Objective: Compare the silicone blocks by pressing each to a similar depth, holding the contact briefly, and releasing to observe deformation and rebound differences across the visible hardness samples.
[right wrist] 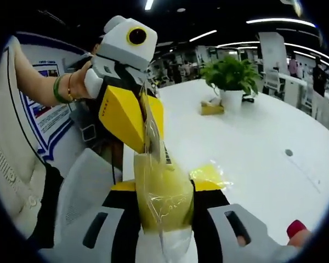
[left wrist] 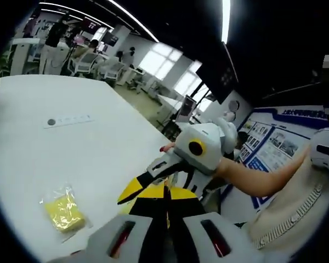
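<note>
Your right gripper (right wrist: 163, 211) pinches a bagged yellow silicone block (right wrist: 162, 200), and your left gripper (right wrist: 140, 123), at 11 o'clock, clamps the bag's top (pull gently). Another bagged block (left wrist: 64, 210) lies on the white table (left wrist: 71, 153) at 8 o'clock.

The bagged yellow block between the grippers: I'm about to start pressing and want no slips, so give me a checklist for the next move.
1. Right gripper shut on the bagged yellow block: ok.
2. Left gripper gripping the bag's top edge: cannot tell.
3. Block out of its bag: not ok, still wrapped.
4. Second bagged block lying flat on the white table: ok.
5. Potted plant away from the work area: ok.
</note>
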